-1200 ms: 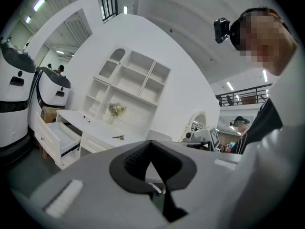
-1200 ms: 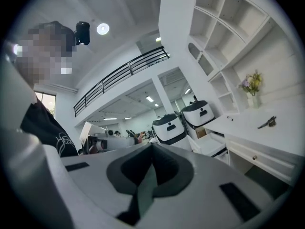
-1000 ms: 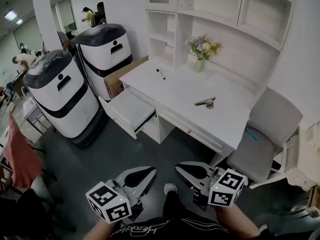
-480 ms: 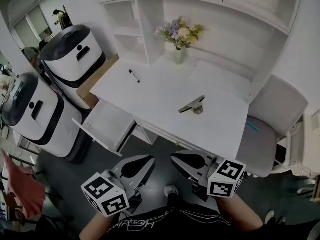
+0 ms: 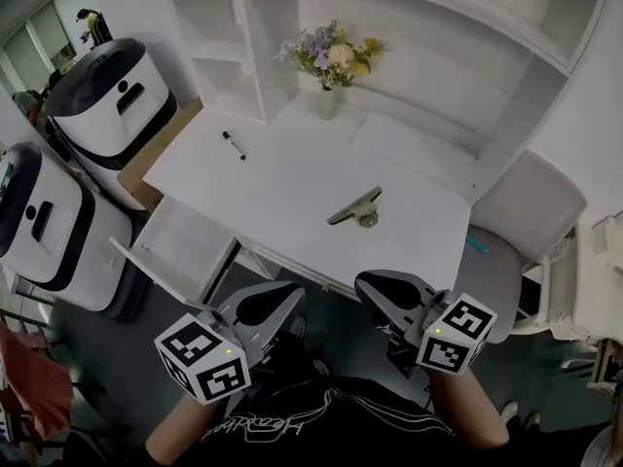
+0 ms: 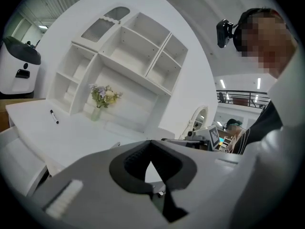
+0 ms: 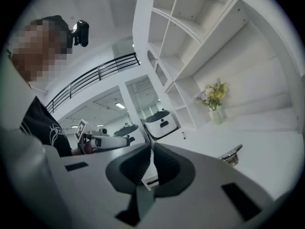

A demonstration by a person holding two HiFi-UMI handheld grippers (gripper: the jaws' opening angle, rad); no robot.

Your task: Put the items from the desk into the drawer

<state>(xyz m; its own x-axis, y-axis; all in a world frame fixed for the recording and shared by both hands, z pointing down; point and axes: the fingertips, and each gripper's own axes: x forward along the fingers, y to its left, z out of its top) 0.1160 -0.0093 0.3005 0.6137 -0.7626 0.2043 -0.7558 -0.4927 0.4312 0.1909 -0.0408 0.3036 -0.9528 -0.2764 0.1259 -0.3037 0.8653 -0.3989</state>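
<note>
Closest to me, both tongs hang low in front of my body, short of the desk edge. The left gripper [image 5: 284, 296] is clenched with nothing in it; its own camera shows the jaw tips meeting on bare air. The right gripper [image 5: 370, 284] is clenched and empty too.

Just beyond them the desk [image 5: 292, 193] begins. At its left end the drawer [image 5: 180, 253] stands pulled out, bare inside as far as I can see. Further in, on the right half of the top, lies a metal clip [image 5: 355, 208], the item nearest my right gripper. Further back on the left lies a black pen [image 5: 234, 145], well apart from the clip. A vase of flowers [image 5: 329, 66] stands at the back.

I judge this to be the approach, with nothing in the drawer yet. Next I'd release the right jaws, bring them down over the clip and close across its narrow body. It sits low, so I'd come in steeply.
</note>
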